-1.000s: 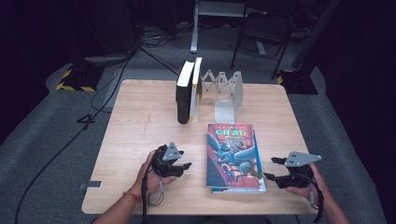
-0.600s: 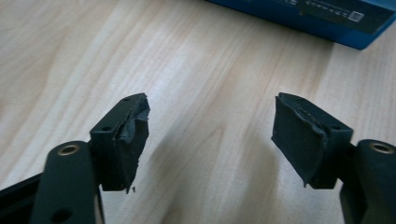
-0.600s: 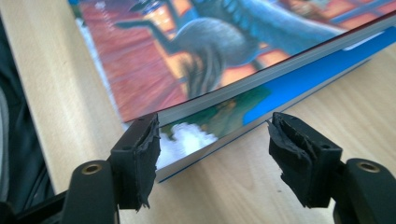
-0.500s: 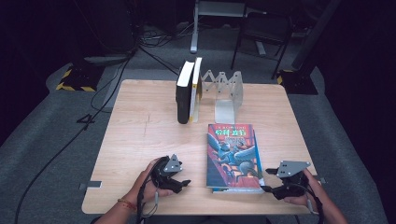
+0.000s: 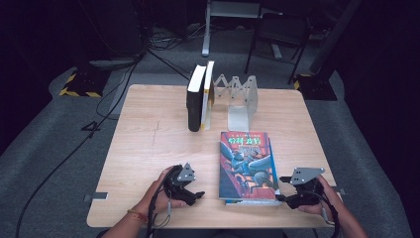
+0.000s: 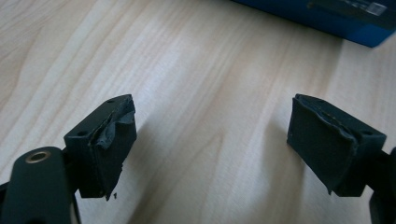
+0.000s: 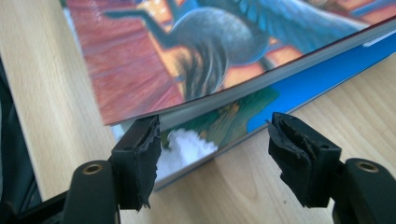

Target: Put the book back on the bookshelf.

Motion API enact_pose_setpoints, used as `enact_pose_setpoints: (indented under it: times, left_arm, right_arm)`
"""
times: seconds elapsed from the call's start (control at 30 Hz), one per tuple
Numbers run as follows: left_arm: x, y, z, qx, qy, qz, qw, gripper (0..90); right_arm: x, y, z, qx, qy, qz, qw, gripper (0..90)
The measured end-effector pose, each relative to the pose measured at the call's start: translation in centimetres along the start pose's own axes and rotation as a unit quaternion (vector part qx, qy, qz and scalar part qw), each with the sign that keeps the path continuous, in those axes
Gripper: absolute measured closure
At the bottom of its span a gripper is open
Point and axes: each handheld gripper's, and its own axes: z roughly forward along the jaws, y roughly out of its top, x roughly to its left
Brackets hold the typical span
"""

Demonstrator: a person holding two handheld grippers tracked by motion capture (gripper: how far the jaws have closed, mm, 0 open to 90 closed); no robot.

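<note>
While the wooden table (image 5: 148, 144) bears two standing books (image 5: 200, 96) far off, stacked colourful books (image 5: 247, 166) lie near right, right gripper (image 5: 286, 189) gaping at their near corner, gripping nothing, left gripper (image 5: 197, 191) just left, jaws freshly widened, empty.

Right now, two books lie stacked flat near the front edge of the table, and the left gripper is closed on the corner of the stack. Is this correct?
Not quite. The two stacked books do lie flat near the front edge, but the left gripper is open, its jaws having just been opening, with bare table between them. The left gripper view shows this.
</note>
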Motion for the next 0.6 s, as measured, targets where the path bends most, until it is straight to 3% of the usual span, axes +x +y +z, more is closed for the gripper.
enact_pose_setpoints:
  times: [0.2, 0.4, 0.43, 0.5, 0.6]
  left_arm:
    - [0.5, 0.8, 0.7, 0.001, 0.013, -0.012, 0.9998, 14.9]
    - [0.5, 0.9, 0.9, 0.001, 0.014, -0.014, 0.9998, 14.8]
    - [0.6, 1.0, 0.9, 0.002, 0.016, -0.014, 0.9998, 14.8]
    - [0.6, 1.3, 1.2, 0.001, 0.016, -0.015, 0.9997, 14.8]
    - [0.6, 1.6, 1.5, 0.002, 0.016, -0.015, 0.9998, 14.8]
  right_arm:
    - [-0.4, 0.3, 0.2, -0.023, -0.018, 0.026, 0.9992, 34.7]
    - [-0.9, 0.3, -0.2, -0.018, -0.035, 0.032, 0.9987, 36.9]
    - [-1.3, 0.3, -1.0, -0.038, -0.038, 0.051, 0.9973, 37.6]
    - [-1.5, 0.4, -1.4, -0.050, -0.035, 0.063, 0.9961, 37.6]
    - [-1.2, 1.1, -1.8, -0.079, -0.012, 0.083, 0.9934, 37.3]
